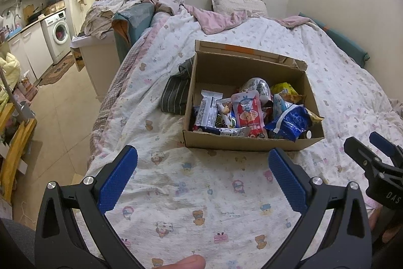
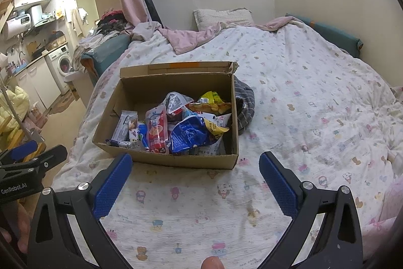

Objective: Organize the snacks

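An open cardboard box (image 1: 226,143) (image 2: 161,158) rests on the patterned bed cover and holds several snack packets. Among them are a red pouch (image 1: 248,115) (image 2: 157,129), a crumpled blue bag (image 1: 289,122) (image 2: 189,135), a yellow bag (image 1: 287,90) (image 2: 211,98) and a white bar wrapper (image 1: 207,109) (image 2: 123,125). My left gripper (image 1: 202,163) hovers open over the cover just in front of the box, nothing between its blue pads. My right gripper (image 2: 195,168) is open too, close to the box's near wall, and holds nothing.
A grey striped cloth (image 1: 176,92) (image 2: 244,105) lies against the box's far side. Pillow (image 1: 236,4) and pink blanket sit at the bed's head by the wall. The floor, a washing machine (image 1: 59,35) and cluttered furniture lie to the left. Open bed cover (image 2: 314,117) spreads right of the box.
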Motion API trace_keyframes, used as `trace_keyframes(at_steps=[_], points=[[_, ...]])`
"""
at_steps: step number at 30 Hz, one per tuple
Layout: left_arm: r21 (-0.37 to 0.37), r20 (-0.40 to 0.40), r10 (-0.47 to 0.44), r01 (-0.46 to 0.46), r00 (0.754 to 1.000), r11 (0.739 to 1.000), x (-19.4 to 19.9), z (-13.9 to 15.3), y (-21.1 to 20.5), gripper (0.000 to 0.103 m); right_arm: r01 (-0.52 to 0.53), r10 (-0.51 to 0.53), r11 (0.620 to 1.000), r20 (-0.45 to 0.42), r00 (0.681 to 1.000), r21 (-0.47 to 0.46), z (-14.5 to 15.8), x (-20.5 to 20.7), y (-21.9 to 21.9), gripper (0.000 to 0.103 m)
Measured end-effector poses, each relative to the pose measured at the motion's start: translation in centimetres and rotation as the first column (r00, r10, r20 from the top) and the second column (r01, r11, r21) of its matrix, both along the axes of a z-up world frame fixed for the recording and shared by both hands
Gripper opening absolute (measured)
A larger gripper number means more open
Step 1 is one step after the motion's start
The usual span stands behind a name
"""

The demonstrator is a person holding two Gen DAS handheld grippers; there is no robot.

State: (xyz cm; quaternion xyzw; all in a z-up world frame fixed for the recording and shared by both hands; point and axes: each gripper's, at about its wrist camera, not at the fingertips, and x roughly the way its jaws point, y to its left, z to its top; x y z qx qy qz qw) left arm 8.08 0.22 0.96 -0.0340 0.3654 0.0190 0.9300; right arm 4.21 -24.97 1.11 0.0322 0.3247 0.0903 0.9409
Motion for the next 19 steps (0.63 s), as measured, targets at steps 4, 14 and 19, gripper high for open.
trace_keyframes(at_steps=[4,14,19], points=[[0.001,-0.001,0.0,0.0,1.0,1.0,0.0,0.01,0.0,0.103,0.003,-0.003,1.0,0.0,1.0,-0.001,-0.02,-0.06,0.03,0.103],[-0.004,-0.001,0.014,-0.014,1.0,1.0,0.14,0.28,0.2,0.103,0.001,-0.001,1.0,0.005,1.0,-0.013,0.08,-0.19,0.29,0.103],[-0.001,-0.014,0.022,-0.022,1.0,1.0,0.31,0.35,0.33,0.103,-0.005,0.006,1.0,0.019,1.0,-0.012,0.54,-0.28,0.61,0.103]])
